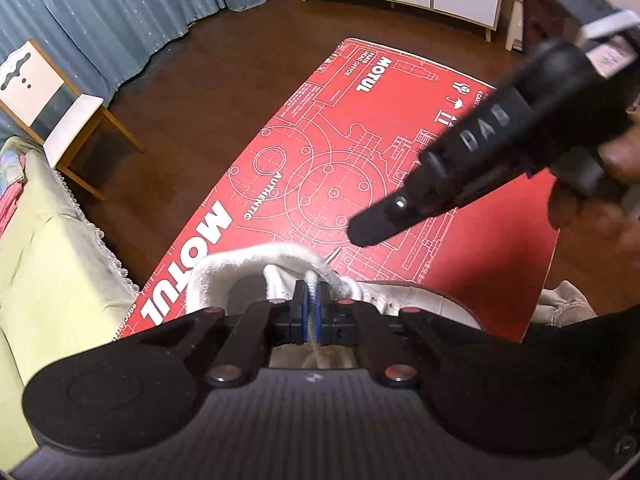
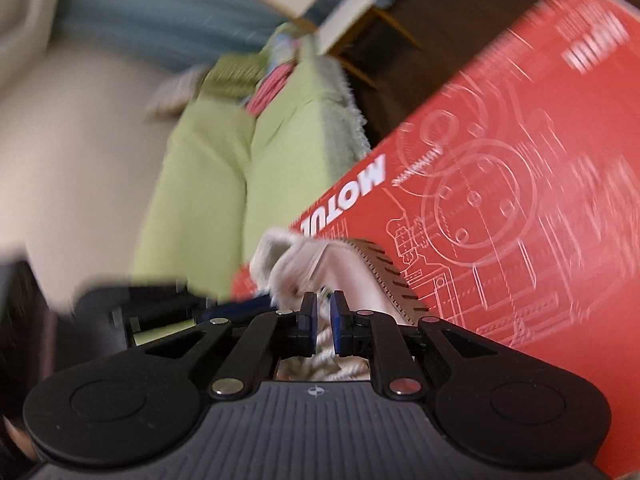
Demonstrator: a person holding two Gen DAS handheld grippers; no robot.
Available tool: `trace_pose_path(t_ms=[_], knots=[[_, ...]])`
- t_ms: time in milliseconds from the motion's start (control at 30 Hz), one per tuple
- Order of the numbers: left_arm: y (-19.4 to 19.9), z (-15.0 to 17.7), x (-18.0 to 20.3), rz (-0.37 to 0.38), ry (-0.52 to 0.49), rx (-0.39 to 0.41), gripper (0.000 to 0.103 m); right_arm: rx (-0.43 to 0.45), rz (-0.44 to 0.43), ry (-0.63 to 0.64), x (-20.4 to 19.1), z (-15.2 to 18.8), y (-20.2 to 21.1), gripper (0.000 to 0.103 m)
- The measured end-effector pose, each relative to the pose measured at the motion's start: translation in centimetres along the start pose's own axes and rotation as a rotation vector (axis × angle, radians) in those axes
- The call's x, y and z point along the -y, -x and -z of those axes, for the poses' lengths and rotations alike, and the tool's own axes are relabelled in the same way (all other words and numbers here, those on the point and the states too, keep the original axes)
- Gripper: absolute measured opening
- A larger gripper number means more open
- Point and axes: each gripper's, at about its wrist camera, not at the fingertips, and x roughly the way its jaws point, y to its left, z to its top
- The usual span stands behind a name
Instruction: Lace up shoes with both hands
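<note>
**Left gripper pinching the lace over the white shoe**

On my left wrist feed, the far left edge shows a pale green sofa cover (image 1: 52,248) with a fringed hem, and behind it a wooden chair (image 1: 60,108) against blue curtains (image 1: 100,12). Moving inward, a red cardboard sheet (image 1: 320,152) printed with white technical drawings lies flat on the dark wood floor (image 1: 200,80). The shoe (image 1: 256,276) sits on the near end of that sheet, directly under my left gripper (image 1: 311,300). It looks off-white, with a fleecy, towel-like collar curling around the opening and smoother pale panels running off to the right. A white braided lace (image 1: 311,280) rises from the shoe and runs straight between the blue pads; the jaws are clamped tight on it. To the right, my right gripper (image 1: 360,232) comes in from the upper corner, held in a hand (image 1: 592,188), its black tip hovering above the sheet just beyond the shoe, apart from it.

The right wrist feed is heavily blurred. The green cover fills the left, the red sheet the right, and the shoe lies between, tilted, showing a ribbed brown sole edge (image 2: 384,276). The right gripper's (image 2: 323,312) jaws stand slightly parted, with lace strands behind the gap; I cannot tell whether they touch the pads.
</note>
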Motion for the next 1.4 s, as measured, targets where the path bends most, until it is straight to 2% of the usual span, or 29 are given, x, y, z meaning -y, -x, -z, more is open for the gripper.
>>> trace_pose_path(t_ms=[133,400,733,767,800,900,967,1033,1167,1267,1367,1400], knots=[[0.0,0.1,-0.1,0.006,0.000,0.000,0.001,-0.005,-0.113,-0.186,2.1,-0.4,-0.6,0.015],[-0.3,0.3,-0.3,0.011,0.017,0.003,0.001,-0.024,-0.195,-0.380,4.1,-0.4,-2.3,0.016],[-0.2,0.6,-0.5,0.019,0.045,0.015,0.002,-0.027,-0.131,-0.336,3.8,-1.2,-1.2,0.014],[0.0,0.6,-0.7,0.027,0.061,0.019,0.002,-0.026,-0.126,-0.330,3.8,-1.3,-1.0,0.012],[0.2,0.7,-0.9,0.037,0.086,0.025,0.003,-0.025,-0.121,-0.324,3.7,-1.4,-0.9,0.004],[2.1,1.5,-1.7,0.057,0.154,0.061,0.011,-0.022,-0.106,-0.306,3.6,-1.7,-0.5,0.001],[4.1,2.4,-2.4,0.053,0.199,0.101,0.011,-0.021,-0.096,-0.294,3.5,-1.8,-0.2,0.001],[5.8,3.7,-3.3,0.031,0.255,0.117,0.011,0.017,0.027,-0.165,2.4,-2.9,1.7,0.001],[7.0,6.5,-4.6,-0.021,0.330,0.093,0.011,0.123,0.383,0.169,0.3,-5.2,6.0,0.001],[6.4,8.2,-4.7,-0.049,0.359,0.059,0.011,0.198,0.616,0.309,0.4,-6.8,8.6,0.001],[5.4,9.3,-3.9,-0.040,0.381,0.070,0.012,0.226,0.803,0.411,0.8,-7.4,9.5,0.000],[5.1,9.7,-3.5,-0.031,0.386,0.081,0.012,0.227,0.814,0.431,0.9,-7.3,9.6,0.000]])
